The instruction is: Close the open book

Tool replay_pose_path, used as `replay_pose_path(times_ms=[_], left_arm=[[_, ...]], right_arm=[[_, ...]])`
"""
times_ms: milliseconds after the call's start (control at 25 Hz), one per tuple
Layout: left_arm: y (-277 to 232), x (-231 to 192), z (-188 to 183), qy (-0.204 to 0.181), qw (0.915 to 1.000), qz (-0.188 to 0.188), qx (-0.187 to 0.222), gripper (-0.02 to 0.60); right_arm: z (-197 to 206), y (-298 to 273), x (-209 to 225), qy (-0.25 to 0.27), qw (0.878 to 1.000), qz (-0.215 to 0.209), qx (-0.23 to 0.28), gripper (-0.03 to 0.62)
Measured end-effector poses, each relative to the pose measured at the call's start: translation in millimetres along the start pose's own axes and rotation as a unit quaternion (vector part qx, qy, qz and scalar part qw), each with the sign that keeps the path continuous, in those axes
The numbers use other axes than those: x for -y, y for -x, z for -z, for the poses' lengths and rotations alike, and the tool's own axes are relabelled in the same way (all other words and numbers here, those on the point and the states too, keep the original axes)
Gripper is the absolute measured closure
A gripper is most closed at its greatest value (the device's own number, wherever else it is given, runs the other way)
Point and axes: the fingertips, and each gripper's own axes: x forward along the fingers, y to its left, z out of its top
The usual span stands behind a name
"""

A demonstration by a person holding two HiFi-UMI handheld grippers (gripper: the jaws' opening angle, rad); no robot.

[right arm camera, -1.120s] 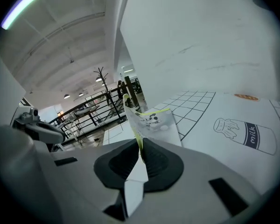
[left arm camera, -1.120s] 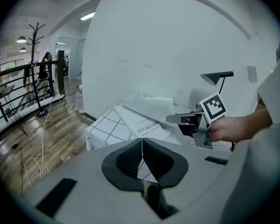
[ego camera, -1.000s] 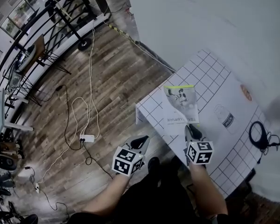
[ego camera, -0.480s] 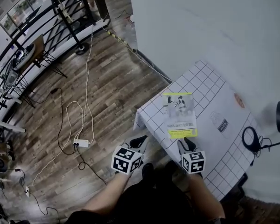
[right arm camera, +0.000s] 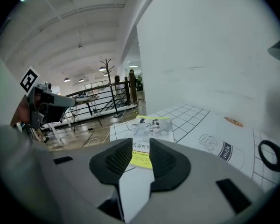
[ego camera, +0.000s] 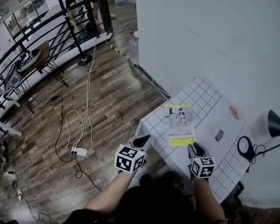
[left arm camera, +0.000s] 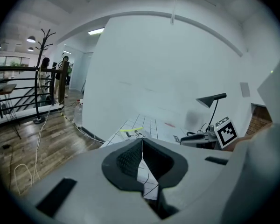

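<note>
White grid-printed cloth covers the table (ego camera: 203,94). The book (ego camera: 179,124) lies on it closed and flat, cover up, with a yellow band across the end nearest the person; it sits toward the table's left side. Left gripper (ego camera: 142,140): at the table's near-left corner, well apart from the book, fingers together tip to tip, nothing between them. Right gripper (ego camera: 197,149): over the table just on the near side of the book, not touching it — fingers apart, having just closed a little, gap empty. In the right gripper view the book shows beyond that gap. A milk carton print (ego camera: 218,134) is on the cloth to the right of the book. A black desk lamp (ego camera: 276,122) and a coiled black cable (ego camera: 245,147) are at the table's far right. Wood floor (ego camera: 107,92) to the left, with a power strip (ego camera: 78,151) and loose cords — clear of the table.
</note>
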Motion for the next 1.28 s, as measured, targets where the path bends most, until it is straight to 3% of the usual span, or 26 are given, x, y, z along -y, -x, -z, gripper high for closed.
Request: replay_pose_path(times_ms=[200, 480, 920, 1280], left_arm=[[5.0, 7.3, -29.9, -0.034, 0.9992, 0.014, 0.018, 0.569], [8.0, 32.1, -73.4, -0.083, 0.9955, 0.021, 0.041, 0.569], [2.6, 84.1, -123.8, -0.09, 0.9922, -0.015, 0.084, 0.569], [4.4, 135.0, -153.9, -0.116, 0.9847, -0.034, 0.126, 0.569]], right_arm=[[-21.5, 27.1, 1.2, -0.033, 0.999, 0.004, 0.032, 0.496], [-76.2, 65.3, 19.5, -0.041, 0.993, 0.0, 0.107, 0.499], [-148.4, 135.1, 84.5, -0.069, 0.975, -0.033, 0.209, 0.493], [-181.2, 202.3, 99.6, -0.012, 0.957, -0.038, 0.288, 0.568]])
